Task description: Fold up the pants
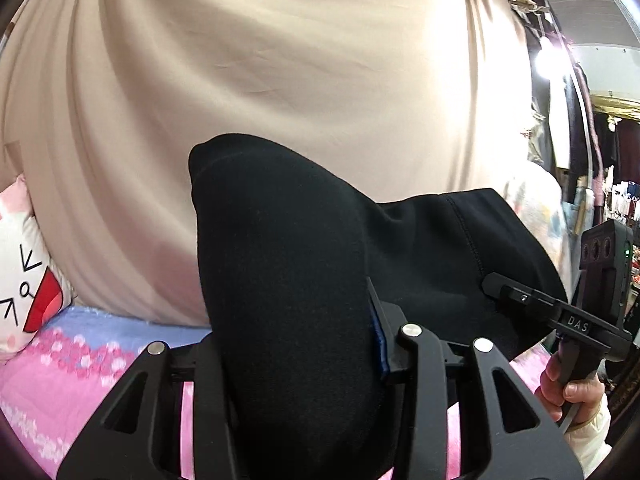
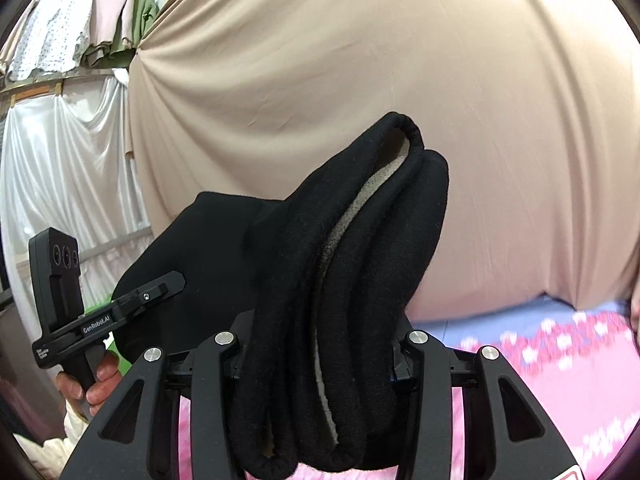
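Note:
The black pants [image 1: 280,220] hang lifted above the bed, stretched between both grippers. My left gripper [image 1: 296,340] is shut on a thick bunch of the cloth, which bulges up between its fingers and hides the left one. In the right wrist view the pants [image 2: 360,220] show several folded layers with a grey fleece lining, and my right gripper [image 2: 320,352] is shut on them. Each view catches the other gripper sideways, biting the cloth's far edge: the right gripper [image 1: 504,292] held by a hand [image 1: 568,388], and the left gripper [image 2: 168,282] held by a hand [image 2: 92,384].
A beige curtain [image 1: 280,60] fills the background close behind the pants. Below lies a pink flowered bedspread [image 1: 60,380] with a cartoon-face cushion [image 1: 20,272] at its left end. Clothes racks [image 2: 80,32] stand on both sides, and a bright lamp [image 1: 546,60] shines at the right.

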Motion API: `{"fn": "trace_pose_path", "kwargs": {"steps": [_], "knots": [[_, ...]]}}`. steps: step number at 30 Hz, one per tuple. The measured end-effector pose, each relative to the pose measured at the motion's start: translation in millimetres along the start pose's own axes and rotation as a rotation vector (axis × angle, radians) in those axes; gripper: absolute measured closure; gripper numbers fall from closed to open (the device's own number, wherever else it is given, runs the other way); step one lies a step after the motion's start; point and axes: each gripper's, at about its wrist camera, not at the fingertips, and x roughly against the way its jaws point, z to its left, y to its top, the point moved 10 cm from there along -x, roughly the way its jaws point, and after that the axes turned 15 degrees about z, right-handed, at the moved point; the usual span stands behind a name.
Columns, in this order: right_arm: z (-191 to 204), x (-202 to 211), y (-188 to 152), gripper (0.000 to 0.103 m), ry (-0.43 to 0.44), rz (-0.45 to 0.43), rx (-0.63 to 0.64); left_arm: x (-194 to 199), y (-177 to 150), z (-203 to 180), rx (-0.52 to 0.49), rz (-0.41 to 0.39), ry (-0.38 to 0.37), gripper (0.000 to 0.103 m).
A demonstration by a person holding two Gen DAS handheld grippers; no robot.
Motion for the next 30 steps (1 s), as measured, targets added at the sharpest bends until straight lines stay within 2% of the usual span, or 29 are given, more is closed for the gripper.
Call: {"fn": "trace_pose_path", "kwargs": {"steps": [4, 7, 12, 18, 25, 28, 30], "knots": [[-29, -44, 21, 0.061, 0.004, 0.002, -0.027, -52, 12, 20, 0.015, 0.019, 0.013, 0.064], [-57, -86, 20, 0.061, 0.004, 0.039, -0.063, -98, 9, 36, 0.036, 0.064, 0.026, 0.064], [-106, -159, -5, 0.061, -0.007, 0.128, -0.148, -189, -23, 63, 0.065, 0.164, 0.066, 0.064], [-165, -233, -59, 0.061, -0.026, 0.254, -0.26, -276, -80, 91, 0.119, 0.308, 0.071, 0.064], [-211, -289, -135, 0.061, -0.048, 0.428, -0.359, -336, -151, 109, 0.191, 0.482, 0.055, 0.063], [-219, -295, -157, 0.056, -0.053, 0.465, -0.379, -339, -165, 114, 0.204, 0.497, 0.041, 0.059], [-220, -295, -159, 0.049, -0.037, 0.477, -0.401, -342, -171, 117, 0.222, 0.513, 0.038, 0.048]]}}
